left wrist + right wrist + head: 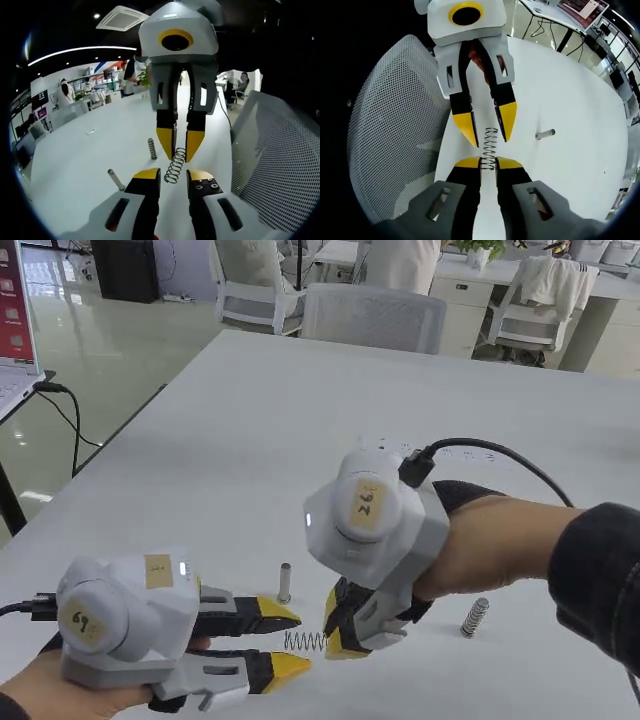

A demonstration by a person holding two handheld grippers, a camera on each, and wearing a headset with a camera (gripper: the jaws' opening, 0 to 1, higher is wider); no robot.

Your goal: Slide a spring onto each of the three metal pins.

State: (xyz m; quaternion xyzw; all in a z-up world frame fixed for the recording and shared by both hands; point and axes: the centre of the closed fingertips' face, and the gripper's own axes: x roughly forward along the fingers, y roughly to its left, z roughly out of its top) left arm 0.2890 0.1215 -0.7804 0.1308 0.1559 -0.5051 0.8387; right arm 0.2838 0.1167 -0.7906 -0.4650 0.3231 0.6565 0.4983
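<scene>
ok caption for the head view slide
right gripper holds a spring between the fingers of the open left gripper, beside a bare pin on a white table

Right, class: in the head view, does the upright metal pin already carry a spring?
No: the pin stands bare; the nearest spring is apart from it, not on it.
</scene>
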